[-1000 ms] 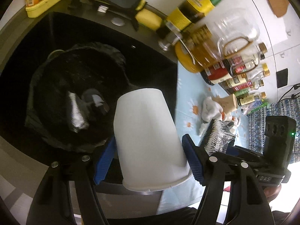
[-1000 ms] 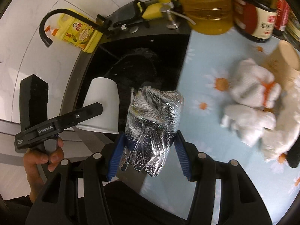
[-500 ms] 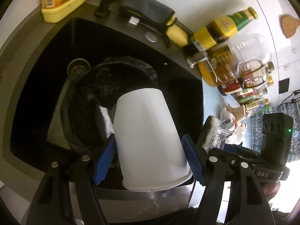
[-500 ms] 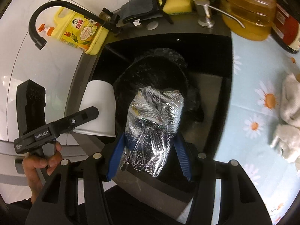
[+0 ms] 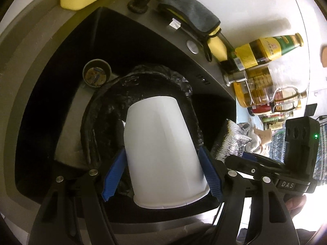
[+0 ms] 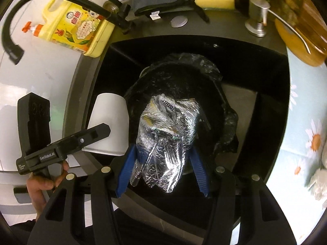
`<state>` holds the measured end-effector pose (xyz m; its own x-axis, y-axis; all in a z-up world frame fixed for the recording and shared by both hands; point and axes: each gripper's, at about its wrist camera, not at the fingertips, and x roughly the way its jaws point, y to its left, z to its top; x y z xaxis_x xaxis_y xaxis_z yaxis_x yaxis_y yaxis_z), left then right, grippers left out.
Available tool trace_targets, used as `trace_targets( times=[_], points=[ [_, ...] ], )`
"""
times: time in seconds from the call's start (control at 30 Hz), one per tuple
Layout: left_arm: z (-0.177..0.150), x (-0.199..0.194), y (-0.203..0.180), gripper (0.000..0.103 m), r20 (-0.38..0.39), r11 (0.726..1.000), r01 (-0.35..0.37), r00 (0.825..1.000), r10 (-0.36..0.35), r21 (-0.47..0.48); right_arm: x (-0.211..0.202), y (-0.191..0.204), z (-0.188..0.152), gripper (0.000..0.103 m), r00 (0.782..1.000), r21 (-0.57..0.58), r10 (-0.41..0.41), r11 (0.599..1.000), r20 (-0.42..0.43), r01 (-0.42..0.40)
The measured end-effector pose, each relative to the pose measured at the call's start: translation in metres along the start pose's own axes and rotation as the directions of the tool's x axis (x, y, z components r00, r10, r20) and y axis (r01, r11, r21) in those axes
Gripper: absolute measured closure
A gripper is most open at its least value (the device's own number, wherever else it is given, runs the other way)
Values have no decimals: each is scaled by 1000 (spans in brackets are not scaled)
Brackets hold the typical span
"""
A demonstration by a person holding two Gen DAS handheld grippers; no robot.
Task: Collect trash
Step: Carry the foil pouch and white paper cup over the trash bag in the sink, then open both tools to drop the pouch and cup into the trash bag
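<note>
Pinching a white cup (image 5: pixel 161 151), left hand-held gripper (image 5: pixel 162 175), right hand-held gripper (image 6: pixel 163 169) clamping crumpled foil (image 6: pixel 165 143), over bag-lined bin (image 6: pixel 214 71) inside sink rim (image 5: pixel 51 47).

The left gripper (image 5: pixel 161 175) has a matte black frame: two broad arms with long slots, each arm carrying round silver screw heads at its pivots. Its fingers (image 5: pixel 113 176) are faced with ribbed blue pads. The right gripper (image 6: pixel 161 173) is built the same, black with silver screws and blue ribbed fingers (image 6: pixel 126 170). Seen from the side, each tool has a black pistol-style body with small white lettering and a boxy black block on top; one block shows a small green light. A hand (image 6: pixel 38 185) wraps the left tool's handle.
</note>
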<state>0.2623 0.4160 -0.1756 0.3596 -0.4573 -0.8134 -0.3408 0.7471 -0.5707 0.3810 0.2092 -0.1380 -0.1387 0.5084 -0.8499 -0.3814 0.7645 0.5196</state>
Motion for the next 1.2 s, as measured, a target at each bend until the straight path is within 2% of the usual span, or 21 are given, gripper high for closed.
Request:
trace_targets(
  times=[0.37,0.4,0.5,0.57,0.93,1.2],
  points=[
    [13,6,15,33,-15,999,14,1000,-14,-47,16,2,16,47,1000,9,13,1000,-24,-12],
    [14,6,16,33,-16,998,14,1000,-15,-56,16,1,16,46,1000,18,23,1000,-21,-23],
    [15,8,18,29,-34,997,8,999,-11,-83,15,-2,17,32,999,39,31,999,-13,-30],
    [15,10,21,17,-45,995,0,999,-5,-101,13,-4,16,32,999,50,40,998,-8,-40],
    [8,0,17,17,-20,995,-8,1000,6,-100,-11,-2,2,32,998,54,38,998,54,-41],
    [-8,-18,-2,17,19,998,2,1000,-1,-61,-40,-5,-25,32,992,56,33,998,124,-40]
  ],
)
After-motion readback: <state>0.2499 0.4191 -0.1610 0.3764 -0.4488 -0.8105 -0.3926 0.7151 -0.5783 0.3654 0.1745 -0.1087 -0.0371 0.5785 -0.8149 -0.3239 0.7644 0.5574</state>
